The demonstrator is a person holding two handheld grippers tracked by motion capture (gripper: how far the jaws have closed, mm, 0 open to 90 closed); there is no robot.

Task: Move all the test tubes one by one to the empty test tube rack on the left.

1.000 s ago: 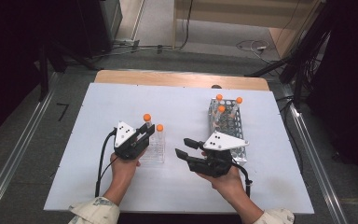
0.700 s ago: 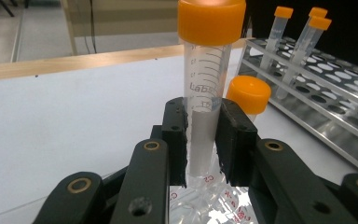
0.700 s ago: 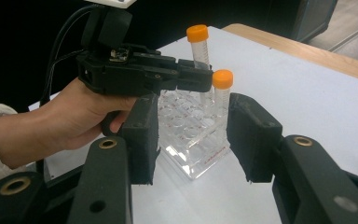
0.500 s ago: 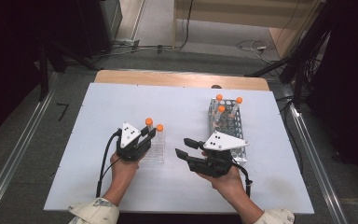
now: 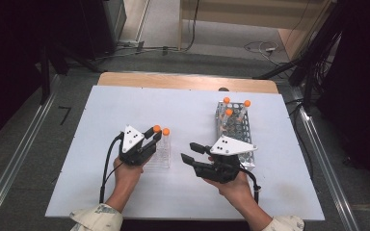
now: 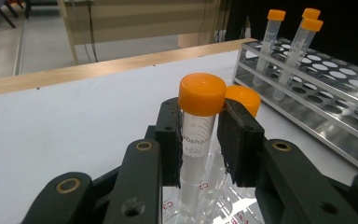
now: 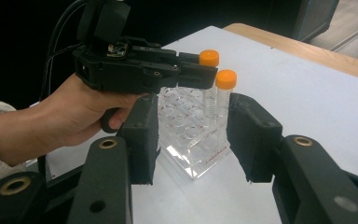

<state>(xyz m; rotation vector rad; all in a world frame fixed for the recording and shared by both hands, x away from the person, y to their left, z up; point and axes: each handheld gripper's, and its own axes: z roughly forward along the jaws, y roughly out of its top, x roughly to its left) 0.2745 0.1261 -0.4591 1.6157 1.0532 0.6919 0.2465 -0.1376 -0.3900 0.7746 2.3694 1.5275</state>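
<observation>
Left tool (image 6: 199, 140) clamped on orange-capped clear plastic tube (image 6: 196, 135); right tool (image 7: 193, 140) apart. Risk: tilted lift drags clear acrylic rack (image 7: 191, 149).

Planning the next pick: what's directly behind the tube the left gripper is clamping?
Behind the clamped tube in the left gripper stands a second orange-capped tube, in the same clear rack. The right-hand jaw covers most of its body, so its contents cannot be seen.
</observation>
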